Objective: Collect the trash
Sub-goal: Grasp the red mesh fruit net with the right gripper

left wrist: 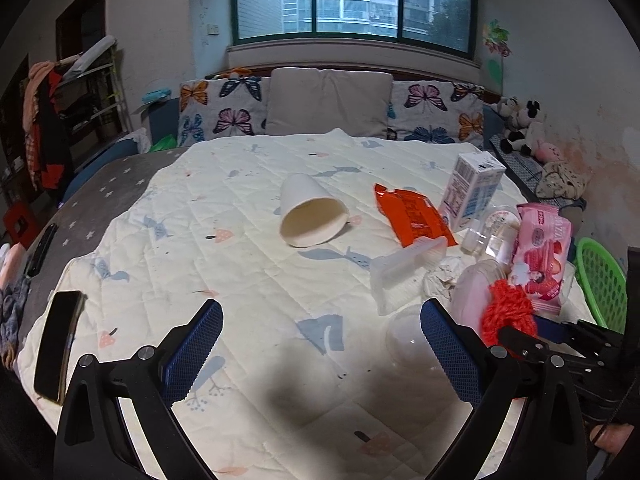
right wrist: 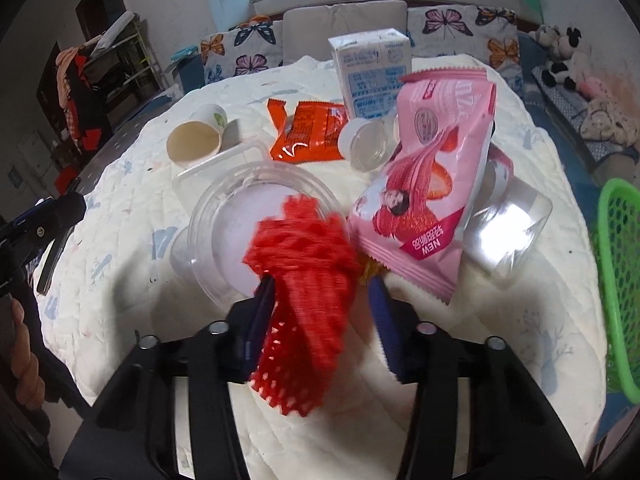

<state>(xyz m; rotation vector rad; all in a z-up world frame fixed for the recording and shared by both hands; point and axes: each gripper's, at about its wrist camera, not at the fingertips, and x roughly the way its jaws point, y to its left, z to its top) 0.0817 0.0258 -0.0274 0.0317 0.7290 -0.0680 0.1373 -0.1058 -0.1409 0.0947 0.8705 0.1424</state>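
Red foam net pinched in the right gripper point(right wrist: 322, 300), above the littered quilt point(left wrist: 248, 280).

The red foam fruit net point(right wrist: 304, 280), crumpled and motion-blurred, sits between the blue pads, which press on it from both sides; it hangs over a clear plastic lid point(right wrist: 240, 216), just beside a pink snack wrapper point(right wrist: 424, 168). A green basket point(right wrist: 620, 280) stands well to the right. The left gripper point(left wrist: 320, 340) hovers spread wide, holding nothing.
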